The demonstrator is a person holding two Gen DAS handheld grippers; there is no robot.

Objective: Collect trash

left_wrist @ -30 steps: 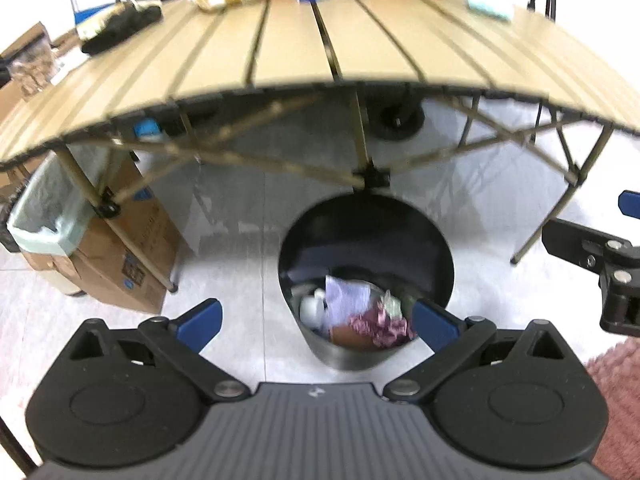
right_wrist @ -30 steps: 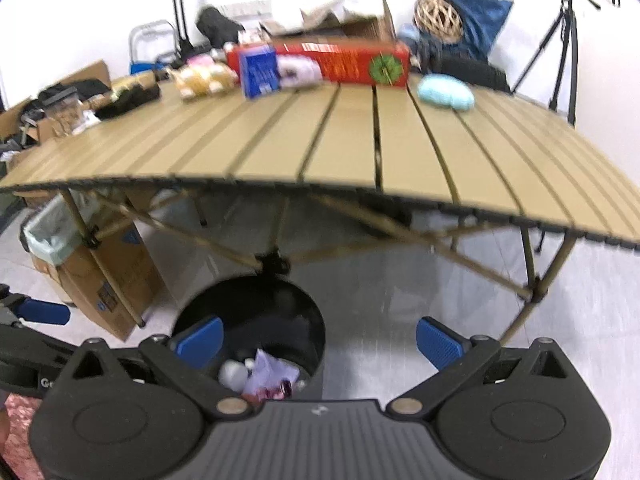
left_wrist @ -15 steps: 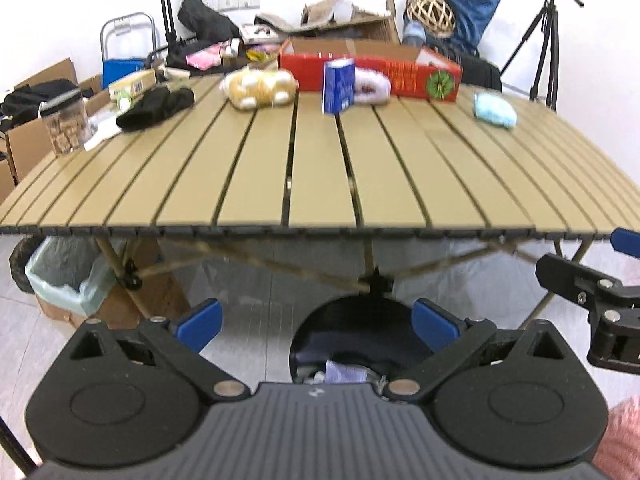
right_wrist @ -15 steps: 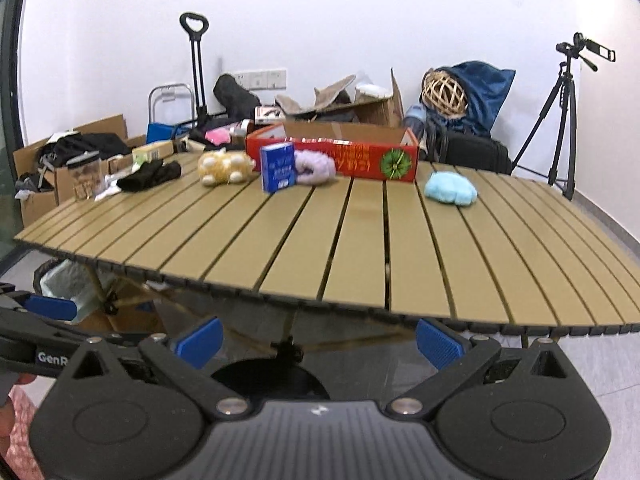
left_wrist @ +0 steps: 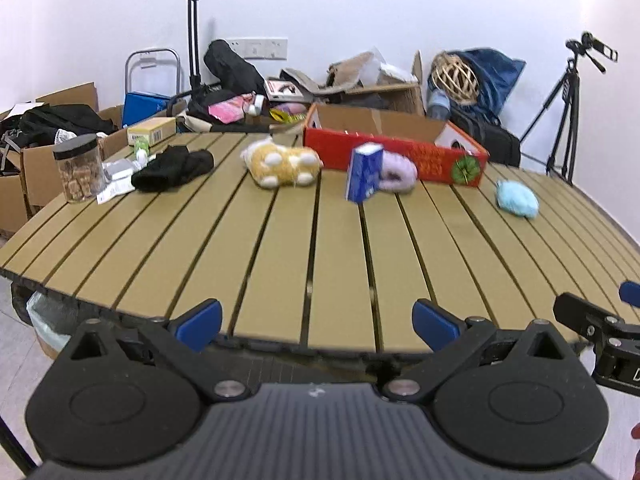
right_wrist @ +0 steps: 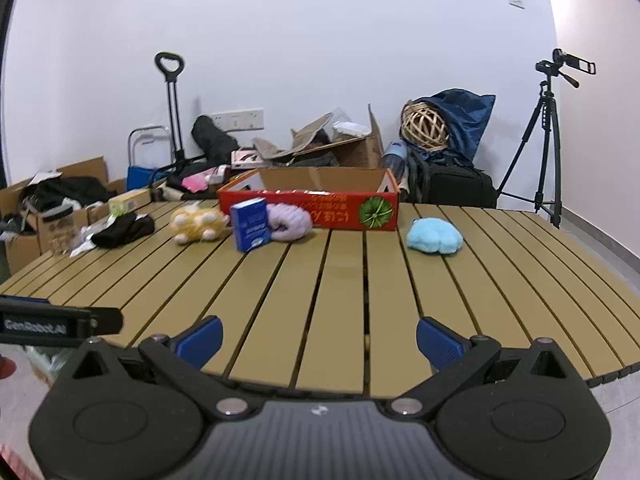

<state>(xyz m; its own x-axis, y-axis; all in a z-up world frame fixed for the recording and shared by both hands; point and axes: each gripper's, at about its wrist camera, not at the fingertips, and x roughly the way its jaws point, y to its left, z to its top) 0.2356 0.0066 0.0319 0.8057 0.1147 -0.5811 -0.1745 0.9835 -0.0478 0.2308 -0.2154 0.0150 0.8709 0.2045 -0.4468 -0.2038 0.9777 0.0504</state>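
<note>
My left gripper (left_wrist: 316, 322) is open and empty, held at the near edge of the slatted wooden table (left_wrist: 280, 248). My right gripper (right_wrist: 318, 340) is open and empty too, just right of the left one. On the far half of the table lie a blue box (left_wrist: 363, 178), a purple plush (left_wrist: 398, 176), a yellow plush (left_wrist: 282, 164), a light blue plush (left_wrist: 517, 199) and a black cloth (left_wrist: 174, 168). The same blue box (right_wrist: 250, 230) and light blue plush (right_wrist: 435, 236) show in the right wrist view. The black trash bin is hidden below the table edge.
A red cardboard box (left_wrist: 394, 148) stands at the table's back. A clear jar with a black lid (left_wrist: 79, 168) and paper scraps are at the far left. Cardboard boxes, bags, a trolley (left_wrist: 191, 32) and a tripod (left_wrist: 568, 108) line the wall.
Both grippers have risen from over the black trash bin on the floor to table height. The bin has dropped out of view and the table top now fills both views.
</note>
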